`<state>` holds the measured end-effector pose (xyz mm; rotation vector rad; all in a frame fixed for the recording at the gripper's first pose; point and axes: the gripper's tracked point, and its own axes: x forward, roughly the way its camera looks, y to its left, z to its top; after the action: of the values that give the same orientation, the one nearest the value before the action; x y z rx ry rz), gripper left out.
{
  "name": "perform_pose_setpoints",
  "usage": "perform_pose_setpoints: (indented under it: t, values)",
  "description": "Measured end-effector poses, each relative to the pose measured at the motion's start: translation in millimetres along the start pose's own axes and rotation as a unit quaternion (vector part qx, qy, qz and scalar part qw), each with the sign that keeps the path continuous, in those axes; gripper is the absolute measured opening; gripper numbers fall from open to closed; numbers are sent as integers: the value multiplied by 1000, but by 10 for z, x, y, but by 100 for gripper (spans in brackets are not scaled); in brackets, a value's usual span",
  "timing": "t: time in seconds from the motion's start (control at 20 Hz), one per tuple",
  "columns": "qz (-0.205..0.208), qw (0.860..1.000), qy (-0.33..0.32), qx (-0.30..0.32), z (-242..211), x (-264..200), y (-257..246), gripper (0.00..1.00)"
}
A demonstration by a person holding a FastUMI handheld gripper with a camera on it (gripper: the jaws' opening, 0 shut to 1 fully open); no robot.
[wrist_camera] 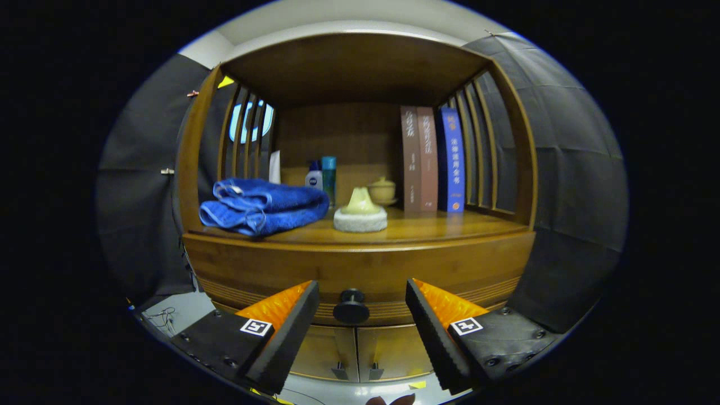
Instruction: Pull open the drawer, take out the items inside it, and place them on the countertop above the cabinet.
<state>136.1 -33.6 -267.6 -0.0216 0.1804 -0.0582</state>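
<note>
1. Two fingers of the gripper (356,315) stand spread wide apart, gripping nothing, with the dark round knob (351,306) of the drawer (360,270) seen in the gap between them, untouched by either finger.
2. Drawer front sits flush and closed, just beyond the fingertips; its contents are hidden.
3. Below the drawer, two cabinet doors (355,351) meet at a centre seam with small handles.
4. Above the drawer lies the wooden worktop (450,225), inside an open cabinet with slatted sides.
5. On the worktop, a folded blue towel (261,205) lies to the left, and a pale cone-shaped item on a white round base (360,211) stands near the middle.
6. Farther back stand two small bottles (322,177), a lidded cup (382,190), and three upright books (432,160) to the right.
</note>
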Motion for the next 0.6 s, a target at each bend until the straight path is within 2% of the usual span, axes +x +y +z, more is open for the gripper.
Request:
perform_pose_setpoints:
  t: [0.25,0.6]
  values:
    - [-9,1000,-2,3,700,-474,-176,99]
    - [6,999,-22,33,1638,-1182,-119,99]
